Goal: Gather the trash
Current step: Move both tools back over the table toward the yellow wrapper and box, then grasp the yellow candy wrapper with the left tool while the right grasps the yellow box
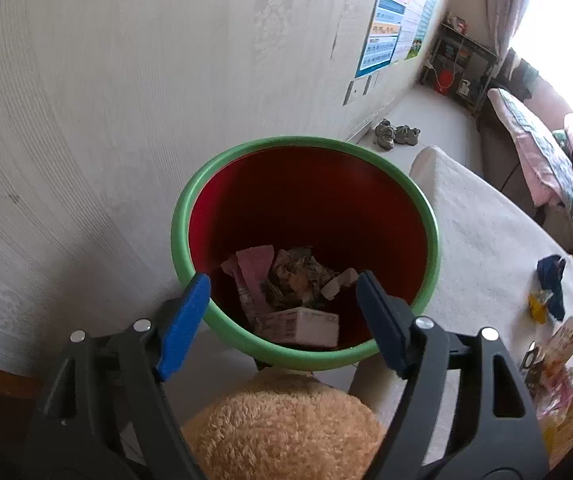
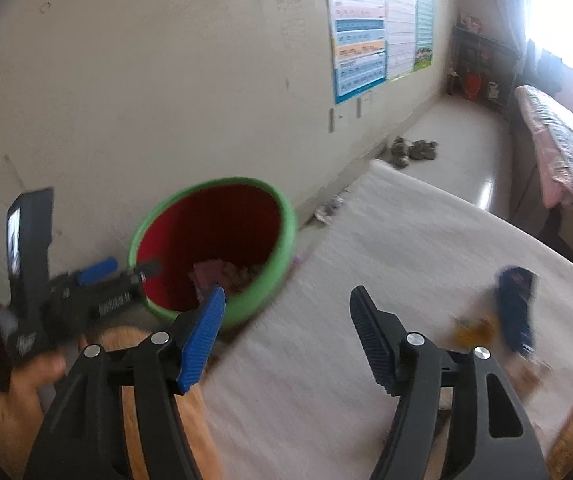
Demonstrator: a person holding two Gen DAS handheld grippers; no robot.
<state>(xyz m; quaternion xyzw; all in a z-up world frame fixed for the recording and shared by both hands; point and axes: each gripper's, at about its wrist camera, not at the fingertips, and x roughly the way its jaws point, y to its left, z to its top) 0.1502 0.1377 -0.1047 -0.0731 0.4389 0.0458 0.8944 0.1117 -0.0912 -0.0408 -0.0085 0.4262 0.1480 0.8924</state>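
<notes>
The left gripper (image 1: 282, 284) hangs over the red bin (image 1: 306, 200) with the green rim, its jaws spread wide and holding nothing. The bin stands by the wall, just beside the white-covered worktop (image 1: 486, 240), with crumpled paper and a small carton (image 1: 298, 326) lying in its bottom. The right gripper (image 2: 286, 308) hovers above the worktop, jaws likewise apart and empty; a dark blue wrapper (image 2: 516, 304) and a blurred yellow scrap (image 2: 474, 330) lie on the cloth beyond it.
</notes>
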